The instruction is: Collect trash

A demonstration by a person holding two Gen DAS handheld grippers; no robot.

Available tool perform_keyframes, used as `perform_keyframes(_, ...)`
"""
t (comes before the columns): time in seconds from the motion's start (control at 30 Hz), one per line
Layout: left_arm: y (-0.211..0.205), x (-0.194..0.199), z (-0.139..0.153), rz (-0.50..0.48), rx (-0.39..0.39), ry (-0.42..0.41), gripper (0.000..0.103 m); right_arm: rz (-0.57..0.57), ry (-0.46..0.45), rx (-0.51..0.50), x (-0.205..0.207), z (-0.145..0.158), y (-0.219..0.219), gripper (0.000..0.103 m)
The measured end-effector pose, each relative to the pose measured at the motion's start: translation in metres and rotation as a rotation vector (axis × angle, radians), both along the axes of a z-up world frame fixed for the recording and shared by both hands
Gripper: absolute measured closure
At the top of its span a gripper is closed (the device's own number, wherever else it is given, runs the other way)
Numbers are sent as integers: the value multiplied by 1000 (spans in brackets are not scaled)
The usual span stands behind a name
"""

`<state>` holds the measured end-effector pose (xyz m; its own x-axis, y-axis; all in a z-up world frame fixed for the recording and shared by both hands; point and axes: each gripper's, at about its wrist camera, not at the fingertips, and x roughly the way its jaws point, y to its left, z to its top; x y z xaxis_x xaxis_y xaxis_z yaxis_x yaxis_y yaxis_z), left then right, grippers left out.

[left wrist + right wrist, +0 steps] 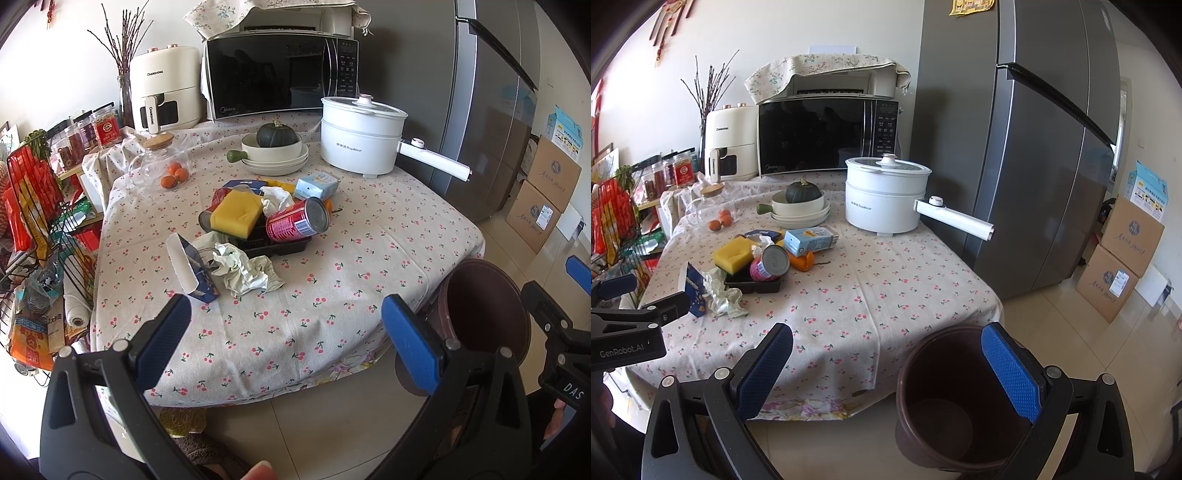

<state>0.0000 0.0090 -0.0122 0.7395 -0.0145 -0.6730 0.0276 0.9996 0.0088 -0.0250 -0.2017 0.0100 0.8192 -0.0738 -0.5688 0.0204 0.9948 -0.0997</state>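
Both grippers hang off the near edge of the table [332, 258], and both stand wide open with nothing between their blue pads. The left gripper [288, 332] hovers over the cherry-print cloth at the near edge; the right gripper [886, 369] sits further right, one finger in front of the brown bin [953, 406] on the floor just beside the table's near right corner. The left gripper's body reads "GenRobot.AI" in the right wrist view.

The trash is heaped around the middle of the table. A black tray [273, 245] carries a yellow sponge [236, 214] and a pink can [297, 221] lying on its side, its print too blurred to read. Behind the can lies a pale blue carton [317, 184], tipped over, lettering unreadable, with a white tissue [277, 197] between it and the sponge. Just in front of the tray, touching it, a crumpled paper wad [243, 271], and to its left a blue-and-white carton [192, 269] standing tilted.

Toward the far edge: a white electric pot [354, 136] marked "Royalstar", a dark green squash [277, 134] in a stack of cream bowls, three small oranges [173, 175] by a glass jar. Along the far edge, a microwave [280, 74] branded "Midea" and a cream air fryer [164, 88] reading "CHANGHONG".
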Motion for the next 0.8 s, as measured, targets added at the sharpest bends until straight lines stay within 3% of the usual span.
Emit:
perform_keyframes(0.5, 14, 10, -2, 39, -24, 25, 1, 11, 24, 18, 4, 2, -5, 0)
perform_keyframes(0.8, 56, 66, 4, 17, -74, 162, 1, 85, 105, 69, 47, 43, -19, 0)
